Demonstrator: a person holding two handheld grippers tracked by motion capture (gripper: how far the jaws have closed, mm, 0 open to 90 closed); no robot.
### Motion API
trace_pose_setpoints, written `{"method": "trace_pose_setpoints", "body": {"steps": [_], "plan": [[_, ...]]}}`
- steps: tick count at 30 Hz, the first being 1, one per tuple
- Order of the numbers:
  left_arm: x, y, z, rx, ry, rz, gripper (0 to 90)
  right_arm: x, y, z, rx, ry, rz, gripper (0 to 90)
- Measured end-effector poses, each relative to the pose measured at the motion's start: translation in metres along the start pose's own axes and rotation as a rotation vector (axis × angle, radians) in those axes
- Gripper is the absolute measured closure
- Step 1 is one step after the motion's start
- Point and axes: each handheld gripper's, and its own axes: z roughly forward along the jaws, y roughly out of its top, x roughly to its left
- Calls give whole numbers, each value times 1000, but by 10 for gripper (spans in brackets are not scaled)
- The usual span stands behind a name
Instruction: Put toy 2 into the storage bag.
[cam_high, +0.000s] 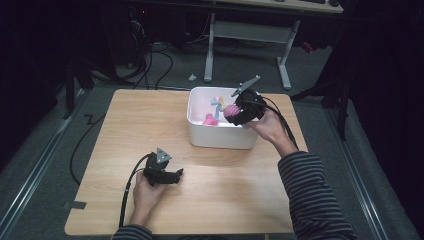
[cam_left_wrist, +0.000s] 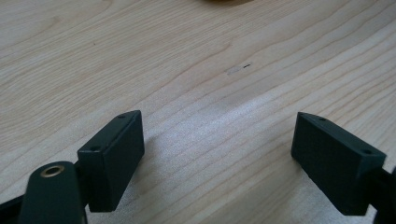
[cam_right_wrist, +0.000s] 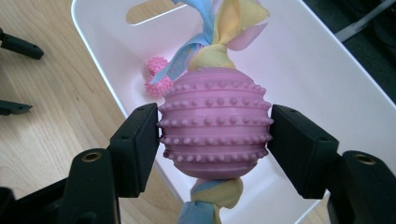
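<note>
While the right gripper (cam_right_wrist: 215, 135) clamps the pink studded ball (cam_right_wrist: 215, 123) across its middle, fabric tails hang free above and below, so the grip stays on the firm part. Ball sits over the white bin (cam_high: 220, 137), likely about to go in beside a small pink spiky toy (cam_right_wrist: 156, 77). Left gripper (cam_left_wrist: 217, 158) idle, jaws apart, resting low over the table (cam_left_wrist: 187, 56).

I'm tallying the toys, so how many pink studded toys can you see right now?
2. A pink studded ball sits between the right gripper jaws above the white bin; a smaller pink spiky toy lies inside it. More may be hidden.
</note>
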Motion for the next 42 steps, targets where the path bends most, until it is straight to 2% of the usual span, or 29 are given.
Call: {"method": "trace_pose_setpoints", "body": {"steps": [6,12,17,20,22,25,27,28,30,35,41,42], "plan": [[0,0,0,0,0,0,174,3,0,7,15,26,-15,348],[0,0,0,0,0,0,174,3,-2,11,24,43,-8,339],[0,0,0,0,0,0,174,2,-5,7,-11,61,11,312],[0,0,0,0,-1,0,174,1,-7,2,-29,47,12,307],[0,0,0,-2,0,-2,174,2,-8,-4,-46,31,16,311],[0,0,0,0,0,-1,175,2,-15,-15,-101,2,36,327],[-1,0,0,-2,1,-3,179,1,-23,-24,-144,3,75,338],[-1,0,0,0,0,-2,179,0,-32,-34,-194,-5,111,349],[-1,0,0,-1,1,-2,179,0,-37,-38,-209,-18,123,353],[-1,0,0,-1,-2,-1,181,-4,-60,-62,-275,-67,200,372],[-1,0,0,-1,-1,-1,181,-8,-74,-80,-306,-92,225,378],[-1,0,0,-1,-2,-1,182,-9,-78,-85,-315,-93,242,378]]}}
